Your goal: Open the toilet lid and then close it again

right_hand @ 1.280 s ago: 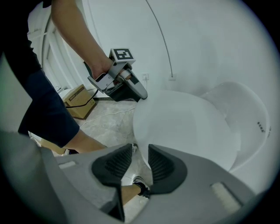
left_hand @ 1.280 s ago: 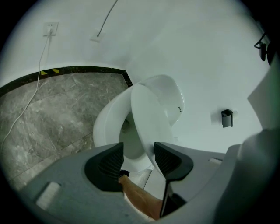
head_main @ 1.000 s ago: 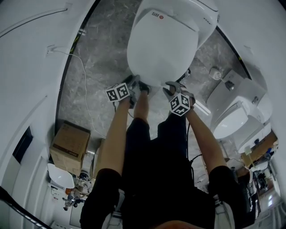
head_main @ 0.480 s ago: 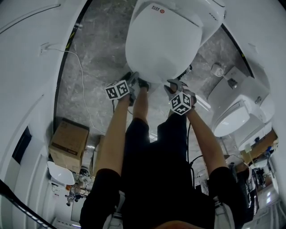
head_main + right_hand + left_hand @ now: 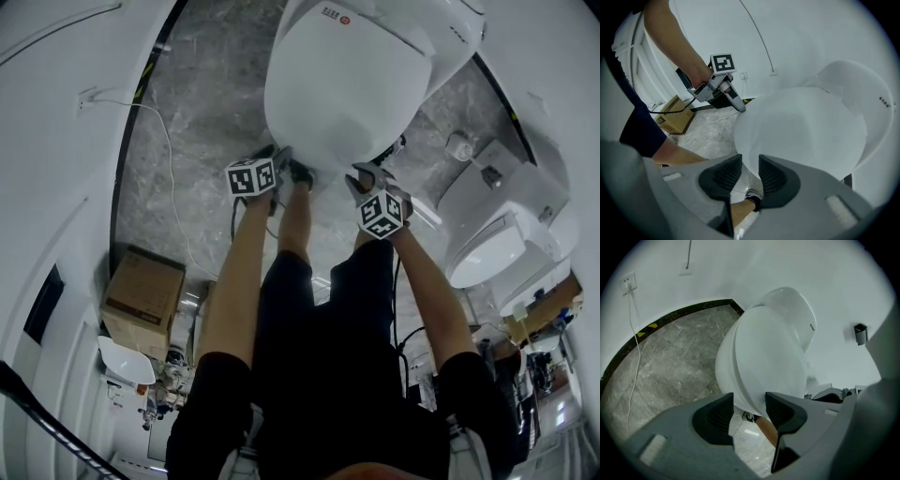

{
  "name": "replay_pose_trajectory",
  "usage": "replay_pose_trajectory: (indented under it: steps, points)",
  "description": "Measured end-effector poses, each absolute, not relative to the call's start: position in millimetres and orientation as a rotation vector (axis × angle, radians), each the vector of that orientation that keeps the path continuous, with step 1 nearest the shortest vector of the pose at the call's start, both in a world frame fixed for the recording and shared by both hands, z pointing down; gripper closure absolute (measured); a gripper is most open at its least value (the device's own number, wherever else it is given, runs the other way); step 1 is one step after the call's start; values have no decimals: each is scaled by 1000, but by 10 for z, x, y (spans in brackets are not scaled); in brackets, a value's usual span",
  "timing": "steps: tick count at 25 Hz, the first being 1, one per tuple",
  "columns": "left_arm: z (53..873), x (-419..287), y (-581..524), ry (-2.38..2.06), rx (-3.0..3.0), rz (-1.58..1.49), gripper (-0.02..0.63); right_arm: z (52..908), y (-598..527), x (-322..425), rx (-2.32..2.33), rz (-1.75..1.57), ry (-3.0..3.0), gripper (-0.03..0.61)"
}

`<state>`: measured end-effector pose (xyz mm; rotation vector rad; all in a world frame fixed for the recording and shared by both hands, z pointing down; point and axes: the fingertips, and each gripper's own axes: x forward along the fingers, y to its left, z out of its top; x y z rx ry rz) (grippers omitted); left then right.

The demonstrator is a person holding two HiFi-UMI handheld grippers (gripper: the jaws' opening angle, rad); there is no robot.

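1. The toilet stands on the grey stone floor (image 5: 202, 103) against the white wall; its lid (image 5: 342, 89) lies down over the bowl.
2. Left gripper (image 5: 281, 171): at the lid's front rim, left side. Its jaws sit one on each side of the rim, pinching it.
3. Right gripper (image 5: 366, 180): at the front rim, right side, near the left one. Its jaws are drawn close, nipping the rim.
4. A cardboard box (image 5: 141, 291) sits on the floor, well apart from the toilet.

Black short-sleeved top (image 5: 328, 403) — the grey left hand-held gripper (image 5: 749, 401) and right hand-held gripper (image 5: 750, 164) carry black-and-white marker cubes (image 5: 250, 176).
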<state>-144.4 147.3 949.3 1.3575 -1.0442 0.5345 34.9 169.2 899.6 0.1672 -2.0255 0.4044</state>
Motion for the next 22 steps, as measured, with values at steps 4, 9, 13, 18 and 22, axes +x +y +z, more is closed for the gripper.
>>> replay_pose_trajectory:
  steps: [4, 9, 13, 18, 22]
  points:
    - [9600, -1401, 1511, -1018, 1318, 533, 390, 9048, 1685, 347, 170, 405, -2019, 463]
    - [9689, -1396, 1484, -984, 1336, 593, 391, 9132, 1646, 360, 184, 416, -2017, 464]
    - [9663, -1402, 1473, -978, 1380, 611, 391, 9147, 1650, 360, 192, 418, -2011, 464]
    - [9515, -1456, 1450, -1013, 1436, 654, 411, 9046, 1673, 308, 199, 423, -2016, 464]
    - [9245, -1428, 1423, -996, 1549, 680, 497, 8873, 1626, 224, 219, 422, -2033, 465]
